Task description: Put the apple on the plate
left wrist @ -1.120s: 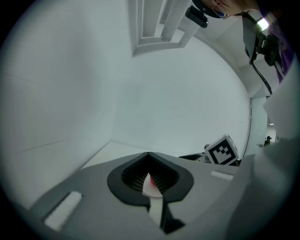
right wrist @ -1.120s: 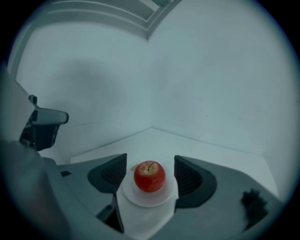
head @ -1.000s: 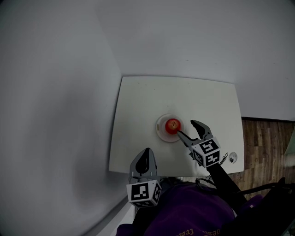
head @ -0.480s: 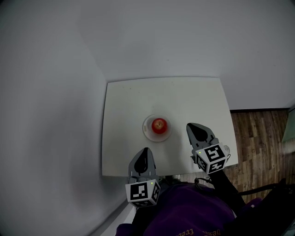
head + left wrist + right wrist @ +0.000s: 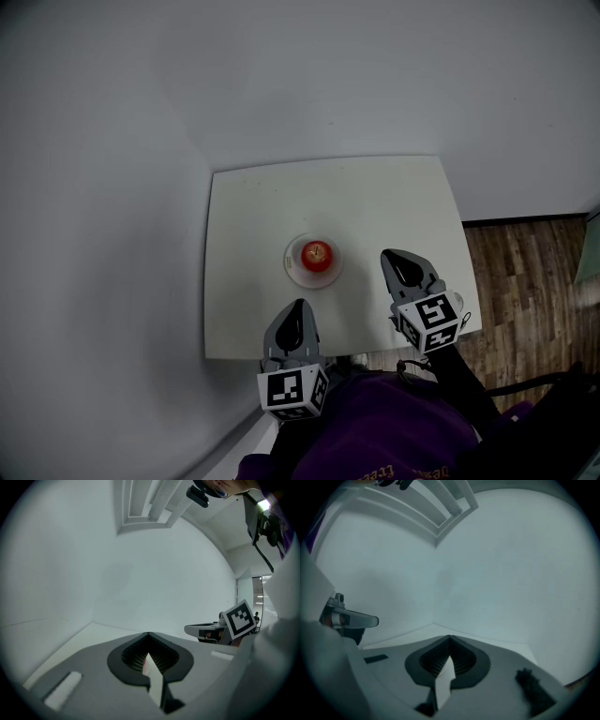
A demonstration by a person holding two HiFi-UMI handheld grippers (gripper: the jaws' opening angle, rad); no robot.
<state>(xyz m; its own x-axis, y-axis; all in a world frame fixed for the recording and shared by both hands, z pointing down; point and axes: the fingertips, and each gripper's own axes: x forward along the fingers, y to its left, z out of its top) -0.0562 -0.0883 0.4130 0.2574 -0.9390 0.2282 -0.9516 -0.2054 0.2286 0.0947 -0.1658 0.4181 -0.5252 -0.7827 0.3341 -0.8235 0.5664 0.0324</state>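
Right hand-held gripper point(image 5: 398, 262) clenched, nothing in it, over the near right part of the surface point(image 5: 375, 197). Left hand-held gripper point(image 5: 298, 314) also clenched and empty, at the near edge. Apple point(image 5: 317, 254) sits on the plate point(image 5: 294, 271) mid-surface, clear of both.

The head view looks steeply down from high over the white table point(image 5: 375, 202). Both gripper views sit low, facing the wall point(image 5: 497, 573). The left gripper view shows the right gripper point(image 5: 190, 630) at its right edge, the right gripper view the left gripper point(image 5: 374, 619) at its left edge.
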